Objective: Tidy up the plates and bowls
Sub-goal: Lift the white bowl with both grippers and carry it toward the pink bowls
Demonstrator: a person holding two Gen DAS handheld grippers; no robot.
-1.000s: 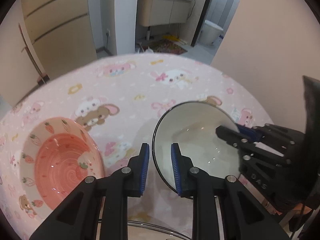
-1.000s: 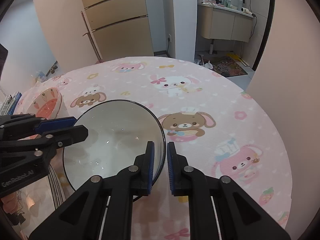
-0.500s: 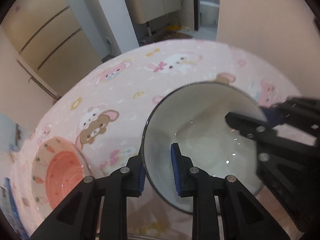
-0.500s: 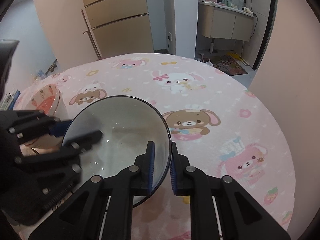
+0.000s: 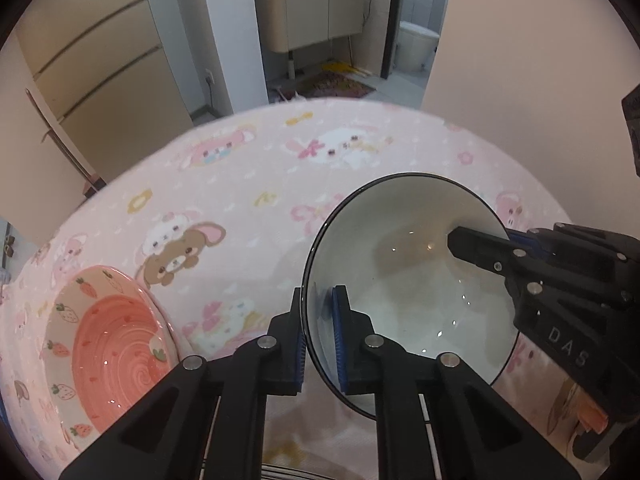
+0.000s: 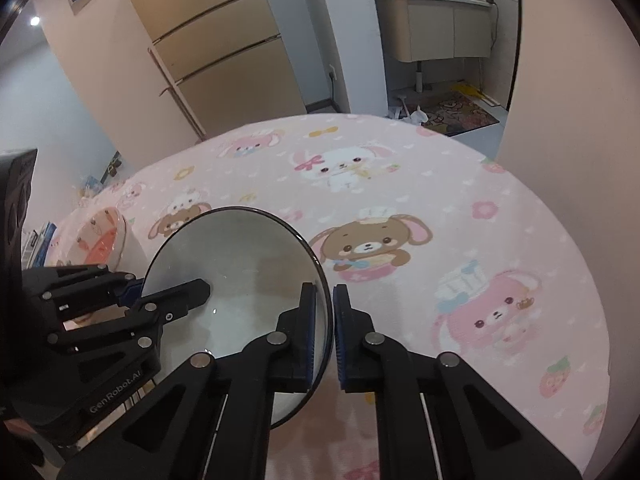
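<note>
Left claw (image 5: 319,334) is closing its pads on the near rim of the white bowl (image 5: 404,284). Right claw (image 6: 325,334) is clamped on the opposite rim. A pink strawberry bowl (image 5: 110,344) sits left of both.

The right gripper (image 6: 333,332) and left gripper (image 6: 172,298) clamp the white bowl's (image 6: 244,264) opposite rims.

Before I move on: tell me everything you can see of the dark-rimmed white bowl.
The white bowl looks like glazed ceramic, glossy and empty, with a thin dark rim. It is tilted above the pink cartoon tablecloth. The left gripper is closing on its near-left rim; the right gripper pinches the opposite rim.
</note>
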